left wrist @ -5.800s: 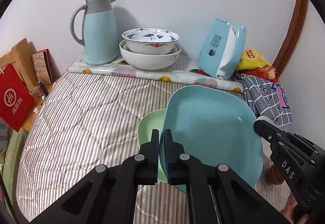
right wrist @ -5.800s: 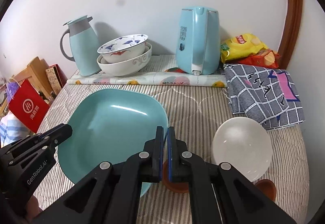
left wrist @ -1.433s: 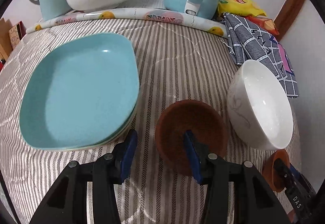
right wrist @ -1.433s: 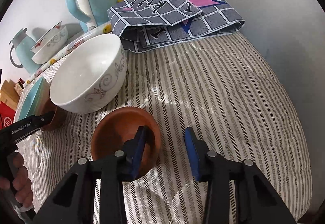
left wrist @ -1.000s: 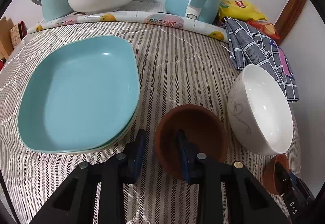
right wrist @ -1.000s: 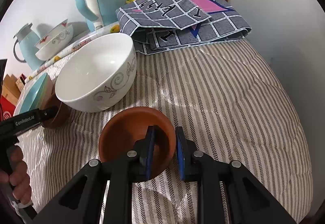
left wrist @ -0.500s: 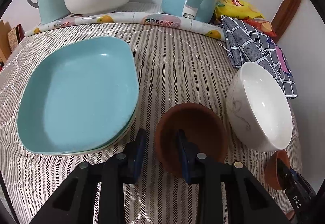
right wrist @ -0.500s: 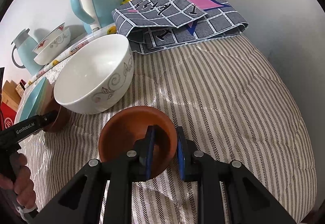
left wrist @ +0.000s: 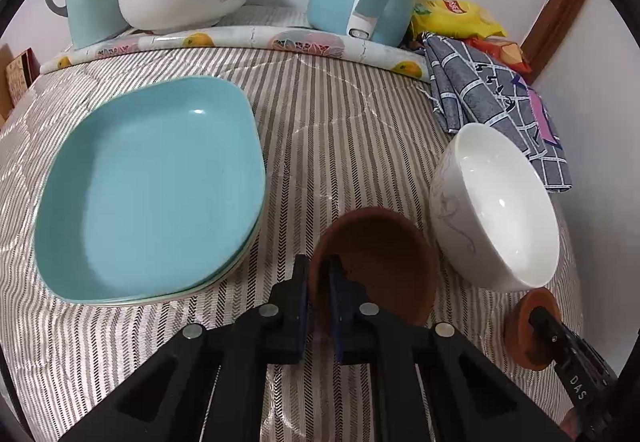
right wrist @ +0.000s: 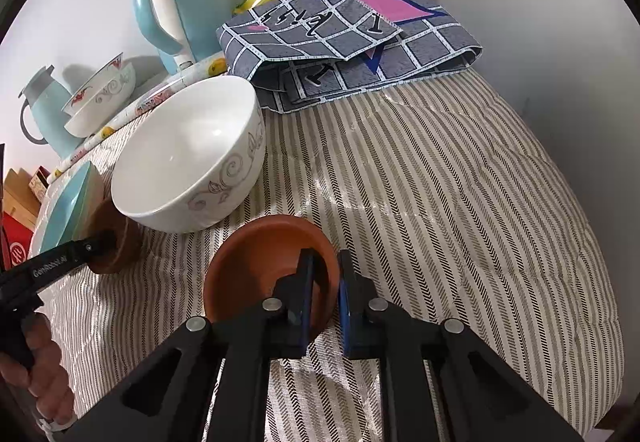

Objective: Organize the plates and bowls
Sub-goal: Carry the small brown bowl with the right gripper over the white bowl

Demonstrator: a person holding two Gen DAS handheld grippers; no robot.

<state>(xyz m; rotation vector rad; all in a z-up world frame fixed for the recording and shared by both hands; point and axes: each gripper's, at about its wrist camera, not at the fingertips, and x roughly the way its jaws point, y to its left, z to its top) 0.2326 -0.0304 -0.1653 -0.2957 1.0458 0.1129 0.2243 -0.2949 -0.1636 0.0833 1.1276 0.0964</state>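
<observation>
Left gripper (left wrist: 319,282) and right gripper (right wrist: 324,288), each clamped on a brown bowl's rim.

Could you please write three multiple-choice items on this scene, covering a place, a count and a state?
1. Where is the white bowl?
A. On the blue plate
B. Between the two brown bowls
C. Behind the kettle

2. How many brown bowls are there?
A. One
B. Two
C. Three

3. How is the left gripper?
A. Wide open above the plate
B. Shut on nothing
C. Shut on a brown bowl's rim

Answers: 1 B, the left brown bowl and right brown bowl flank it. 2 B, one in each gripper. 3 C, its jaws, just closing, pinch the rim.
</observation>
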